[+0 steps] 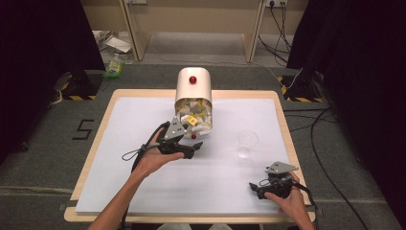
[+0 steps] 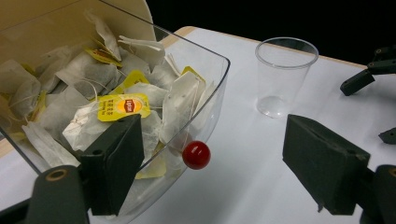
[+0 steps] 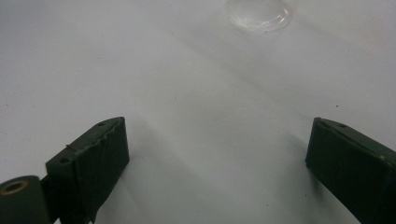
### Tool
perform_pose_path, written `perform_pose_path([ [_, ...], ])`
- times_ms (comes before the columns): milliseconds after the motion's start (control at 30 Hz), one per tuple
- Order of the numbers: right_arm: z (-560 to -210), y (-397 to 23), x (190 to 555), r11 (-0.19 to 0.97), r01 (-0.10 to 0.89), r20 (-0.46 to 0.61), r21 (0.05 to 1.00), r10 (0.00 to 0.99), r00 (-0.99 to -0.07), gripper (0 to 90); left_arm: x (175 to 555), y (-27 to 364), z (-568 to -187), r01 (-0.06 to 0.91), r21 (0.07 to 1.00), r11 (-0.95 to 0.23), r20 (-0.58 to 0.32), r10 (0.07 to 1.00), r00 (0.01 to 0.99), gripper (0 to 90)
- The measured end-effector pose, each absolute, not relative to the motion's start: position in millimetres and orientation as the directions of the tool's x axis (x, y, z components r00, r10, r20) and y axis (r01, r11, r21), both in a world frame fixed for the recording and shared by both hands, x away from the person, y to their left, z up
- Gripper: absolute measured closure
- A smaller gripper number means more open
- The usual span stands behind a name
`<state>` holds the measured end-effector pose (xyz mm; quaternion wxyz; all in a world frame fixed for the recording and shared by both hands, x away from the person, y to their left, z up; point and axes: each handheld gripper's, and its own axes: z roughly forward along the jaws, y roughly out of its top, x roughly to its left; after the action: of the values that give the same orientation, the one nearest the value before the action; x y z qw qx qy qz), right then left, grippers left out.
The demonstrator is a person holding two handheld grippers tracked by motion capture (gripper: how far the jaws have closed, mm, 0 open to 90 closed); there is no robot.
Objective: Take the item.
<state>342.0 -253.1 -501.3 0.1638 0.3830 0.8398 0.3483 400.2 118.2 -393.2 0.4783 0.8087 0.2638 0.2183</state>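
1. The bench point(image 1: 280, 143) carries a white sheet that covers nearly all of it; a wooden border shows at the far side and at the left and right edges.
2. The left gripper point(image 1: 194, 148) sits near the middle of the bench, at the 6 o'clock side of the tea bag dispenser point(image 1: 193, 91). Its jaws are wide open and hold nothing.
3. In the left gripper view, the left jaw is just at the clear drawer point(image 2: 212, 88) of the dispenser, and the right jaw stands over bare white sheet.
4. The red knob point(image 2: 196, 155) on the front of the drawer lies between the two jaws, closer to the left one. I cannot tell whether a jaw touches the drawer wall.
5. The drawer is pulled out toward the person and is full of tea bags point(image 2: 116, 107); many carry yellow labels, and they lie in a loose heap up to the rim.
6. The plastic cup point(image 1: 247, 143) stands upright at 3 o'clock from the drawer, well apart from it, and it is empty.
7. The right gripper point(image 1: 254, 188) rests near the front edge at 5 o'clock from the cup. Its jaws are wide open and empty, above bare sheet.
8. Open room lies between the two grippers and along the whole left part of the sheet.
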Motion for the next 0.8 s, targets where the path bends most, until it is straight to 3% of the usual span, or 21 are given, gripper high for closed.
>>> perform_pose_path([
  [800, -501.3, -253.1, 342.0, 0.464, 0.529, -0.008, 0.711, 0.757, -0.653, 6.5, 392.2, 120.8, -398.2, 0.235, 0.885, -0.401, 0.075, 0.623, 0.779, 20.3],
])
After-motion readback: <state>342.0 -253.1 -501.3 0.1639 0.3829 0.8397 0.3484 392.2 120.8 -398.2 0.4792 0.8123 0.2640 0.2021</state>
